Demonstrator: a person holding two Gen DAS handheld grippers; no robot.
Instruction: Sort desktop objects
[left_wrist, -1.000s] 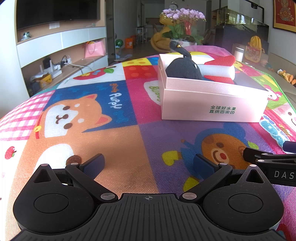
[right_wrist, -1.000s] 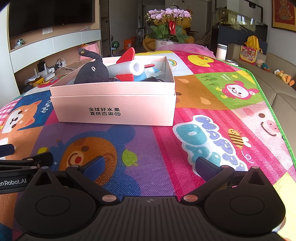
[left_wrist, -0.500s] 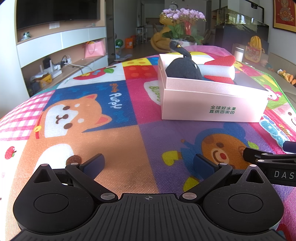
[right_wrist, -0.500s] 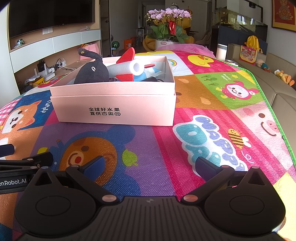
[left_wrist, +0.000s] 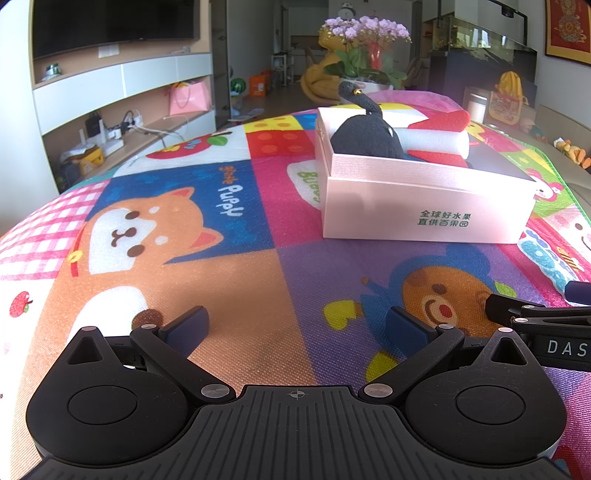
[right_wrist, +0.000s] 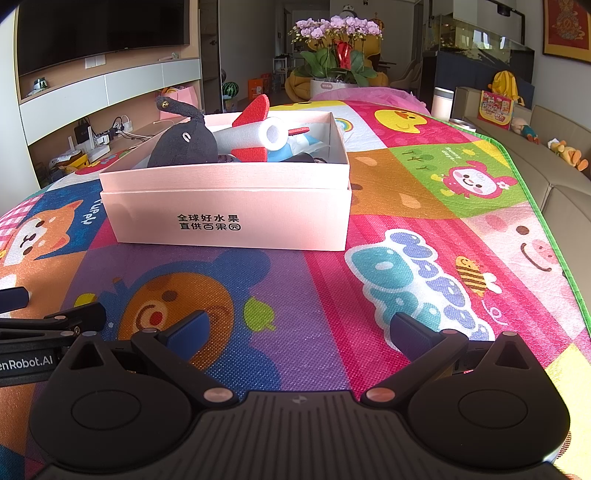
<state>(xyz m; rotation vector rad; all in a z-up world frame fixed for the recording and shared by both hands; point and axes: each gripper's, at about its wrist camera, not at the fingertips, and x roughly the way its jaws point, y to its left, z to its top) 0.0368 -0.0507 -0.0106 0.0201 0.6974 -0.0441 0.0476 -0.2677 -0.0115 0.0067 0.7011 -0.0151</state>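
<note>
Mat (right_wrist: 332, 295): bright patchwork of pink, purple, blue, orange and green panels with cartoon animals, green edge. Box (right_wrist: 229, 214): pale pink, dark green print. Plush (right_wrist: 184, 146): charcoal grey. Rocket (right_wrist: 255, 138): white foam tube, red fins. Left gripper (left_wrist: 297, 326), right gripper (right_wrist: 297, 328): black, navy pads.

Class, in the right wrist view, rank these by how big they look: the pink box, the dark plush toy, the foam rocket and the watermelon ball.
1. pink box
2. dark plush toy and foam rocket: look alike, not ranked
3. watermelon ball, smallest, though far away
</note>
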